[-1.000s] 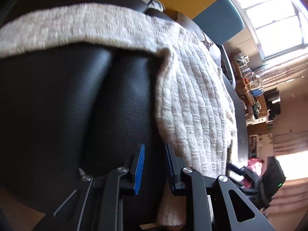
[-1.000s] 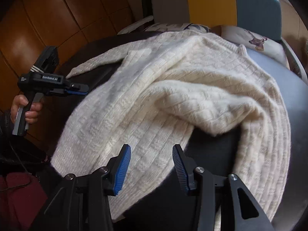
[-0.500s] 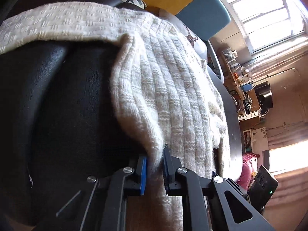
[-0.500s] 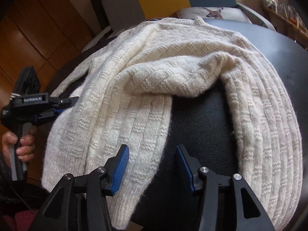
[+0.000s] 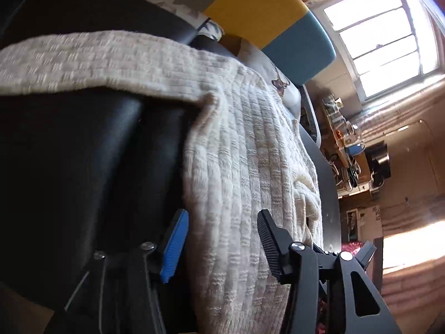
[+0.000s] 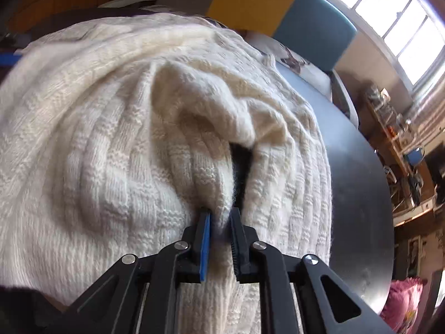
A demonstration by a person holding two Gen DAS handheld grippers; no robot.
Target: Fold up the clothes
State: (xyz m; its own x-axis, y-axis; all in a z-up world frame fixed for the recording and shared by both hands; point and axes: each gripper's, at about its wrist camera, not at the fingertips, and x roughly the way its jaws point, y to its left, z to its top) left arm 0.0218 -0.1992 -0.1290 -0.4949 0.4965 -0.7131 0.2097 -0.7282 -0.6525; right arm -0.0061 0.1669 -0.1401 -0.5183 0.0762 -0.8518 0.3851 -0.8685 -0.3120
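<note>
Sweater (image 6: 116, 144), cream knit, lies bunched across the dark bench (image 6: 358, 167), its hem hanging over the near edge. My right fingers (image 6: 219, 222) are closing on a raised ridge of the knit, pads pressing wool (grip visible). My left fingers (image 5: 222, 222) are opening, straddling the hanging hem; cloth sits between them, neither pad pinching it. Colour-block chair (image 5: 258, 8) stands beyond.

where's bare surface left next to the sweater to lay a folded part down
Bare black surface lies left of the sweater, below its spread sleeve. A bare grey strip runs along the sweater's right edge. The middle is crowded with bunched knit.
</note>
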